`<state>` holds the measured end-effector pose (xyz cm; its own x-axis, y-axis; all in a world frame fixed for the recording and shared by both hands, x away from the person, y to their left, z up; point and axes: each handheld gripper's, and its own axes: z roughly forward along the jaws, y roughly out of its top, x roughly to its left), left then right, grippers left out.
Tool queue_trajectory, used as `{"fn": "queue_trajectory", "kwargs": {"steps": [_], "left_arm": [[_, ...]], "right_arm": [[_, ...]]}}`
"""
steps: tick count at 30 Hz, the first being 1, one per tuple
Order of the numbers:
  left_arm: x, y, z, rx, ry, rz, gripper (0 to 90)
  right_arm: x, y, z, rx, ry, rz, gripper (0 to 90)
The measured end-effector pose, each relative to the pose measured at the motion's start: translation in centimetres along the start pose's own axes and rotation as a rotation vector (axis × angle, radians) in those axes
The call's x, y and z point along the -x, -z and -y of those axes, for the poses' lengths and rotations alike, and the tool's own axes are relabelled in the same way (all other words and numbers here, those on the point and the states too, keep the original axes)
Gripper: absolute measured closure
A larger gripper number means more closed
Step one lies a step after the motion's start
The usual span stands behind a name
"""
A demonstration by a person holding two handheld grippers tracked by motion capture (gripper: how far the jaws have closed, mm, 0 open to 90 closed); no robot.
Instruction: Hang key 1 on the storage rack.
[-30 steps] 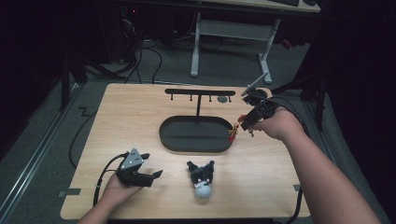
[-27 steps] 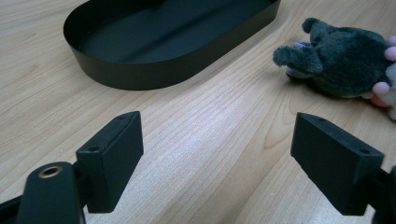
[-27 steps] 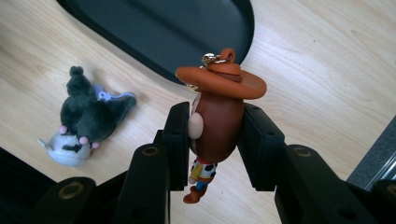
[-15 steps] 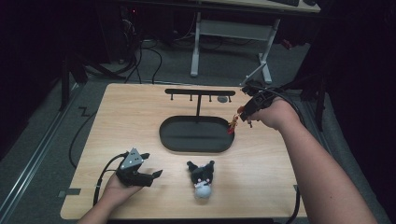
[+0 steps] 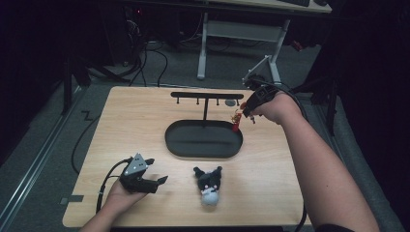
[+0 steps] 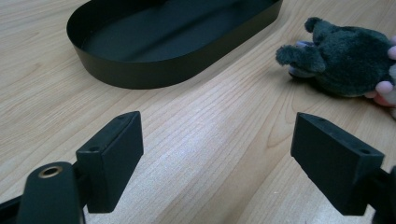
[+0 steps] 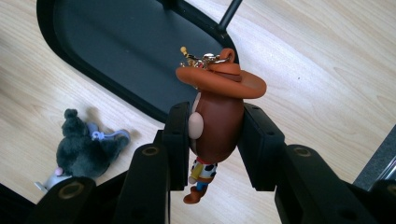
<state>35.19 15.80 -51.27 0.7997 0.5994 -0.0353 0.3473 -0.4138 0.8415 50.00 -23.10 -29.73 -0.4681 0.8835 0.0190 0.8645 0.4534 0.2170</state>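
Note:
My right gripper (image 7: 216, 142) is shut on a cowboy figure keychain (image 7: 217, 123) with a brown hat and a gold clasp on top. In the high view that keychain (image 5: 236, 119) hangs from the right gripper (image 5: 247, 110) just above the right end of the black oval tray (image 5: 203, 150), below the right tip of the black hook rack (image 5: 207, 95). A dark plush toy (image 5: 208, 184) lies on the table in front of the tray. My left gripper (image 5: 153, 180) rests at the front left, open, jaws wide apart with bare wood between them, pointing toward the plush toy (image 6: 345, 60).
The wooden table (image 5: 121, 125) stands on a grey floor with cables and a white desk frame (image 5: 241, 30) behind it. The tray (image 6: 154, 70) lies ahead of the left gripper. The person's right forearm (image 5: 319, 169) crosses the table's right side.
My right hand has carried the keychain away from the tray's right rim, up and back toward the rack's right end. The left gripper and the plush toy have stayed put.

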Motion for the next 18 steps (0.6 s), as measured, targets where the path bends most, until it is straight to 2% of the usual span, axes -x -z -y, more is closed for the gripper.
{"fn": "queue_trajectory", "kwargs": {"steps": [18], "left_arm": [[0.0, -0.1, 0.0, 0.003, -0.003, 0.005, 17.2]], "right_arm": [[0.8, 0.4, -1.8, 0.032, -0.028, 0.018, 65.8]]}}
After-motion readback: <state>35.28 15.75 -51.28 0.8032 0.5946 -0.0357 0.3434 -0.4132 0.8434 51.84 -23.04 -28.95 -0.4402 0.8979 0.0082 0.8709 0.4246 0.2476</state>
